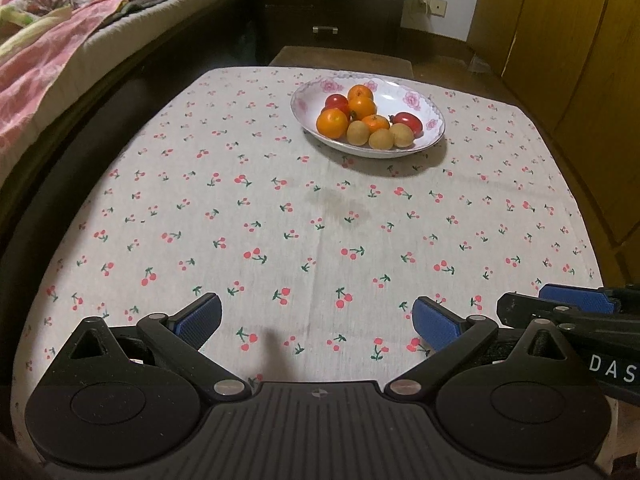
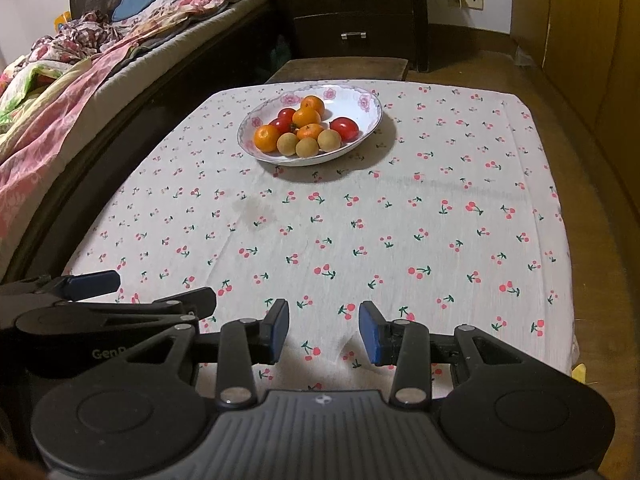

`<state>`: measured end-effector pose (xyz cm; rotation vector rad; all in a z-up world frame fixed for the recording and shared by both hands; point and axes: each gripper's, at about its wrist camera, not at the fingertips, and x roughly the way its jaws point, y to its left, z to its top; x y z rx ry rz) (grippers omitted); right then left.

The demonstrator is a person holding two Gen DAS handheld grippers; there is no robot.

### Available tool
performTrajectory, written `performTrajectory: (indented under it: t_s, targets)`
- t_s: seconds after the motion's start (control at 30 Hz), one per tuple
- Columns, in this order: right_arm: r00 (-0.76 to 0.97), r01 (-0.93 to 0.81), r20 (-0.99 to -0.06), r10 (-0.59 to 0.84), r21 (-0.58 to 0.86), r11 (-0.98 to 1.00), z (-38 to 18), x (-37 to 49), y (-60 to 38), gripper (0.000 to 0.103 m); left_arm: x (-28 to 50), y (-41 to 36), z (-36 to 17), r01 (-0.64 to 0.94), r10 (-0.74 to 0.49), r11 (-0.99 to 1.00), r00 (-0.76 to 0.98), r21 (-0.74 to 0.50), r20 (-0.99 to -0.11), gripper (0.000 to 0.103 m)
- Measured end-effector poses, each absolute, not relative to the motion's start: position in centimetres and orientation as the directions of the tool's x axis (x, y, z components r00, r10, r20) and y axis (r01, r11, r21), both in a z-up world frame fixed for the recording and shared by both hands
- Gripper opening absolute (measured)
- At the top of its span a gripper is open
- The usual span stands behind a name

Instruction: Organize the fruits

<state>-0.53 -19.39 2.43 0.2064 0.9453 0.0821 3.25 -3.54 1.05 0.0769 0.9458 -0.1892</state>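
A white floral bowl [image 1: 424,114] stands at the far side of the cherry-print tablecloth [image 1: 280,220]. It holds several oranges [image 1: 332,123], red tomatoes [image 1: 409,121] and tan round fruits [image 1: 357,133]. The bowl also shows in the right wrist view [image 2: 370,106], with the oranges [image 2: 267,138] and tomatoes [image 2: 344,128] in it. My left gripper [image 1: 318,318] is open and empty, low over the near edge of the table. My right gripper [image 2: 324,330] is open and empty beside it, and shows in the left wrist view [image 1: 560,304]. The left gripper shows at the left of the right wrist view [image 2: 104,290].
A bed with pink and floral bedding [image 2: 60,92] runs along the left. A dark drawer cabinet [image 2: 352,12] stands behind the table, with a low wooden stool [image 2: 340,68] before it. Wooden wardrobe doors [image 1: 560,40] line the right. A faint stain [image 1: 332,204] marks the cloth.
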Motion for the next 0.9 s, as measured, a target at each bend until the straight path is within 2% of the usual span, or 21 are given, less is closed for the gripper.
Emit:
performTrajectory:
  t_s: [0.9]
  targets:
    - [0.577, 0.02, -0.801, 0.161, 0.21, 0.977, 2.28, -0.7, -19.24, 0.039, 2.96, -3.58, 0.92, 0.195, -0.12, 0.981, 0.573, -0.008, -0.81, 0.102]
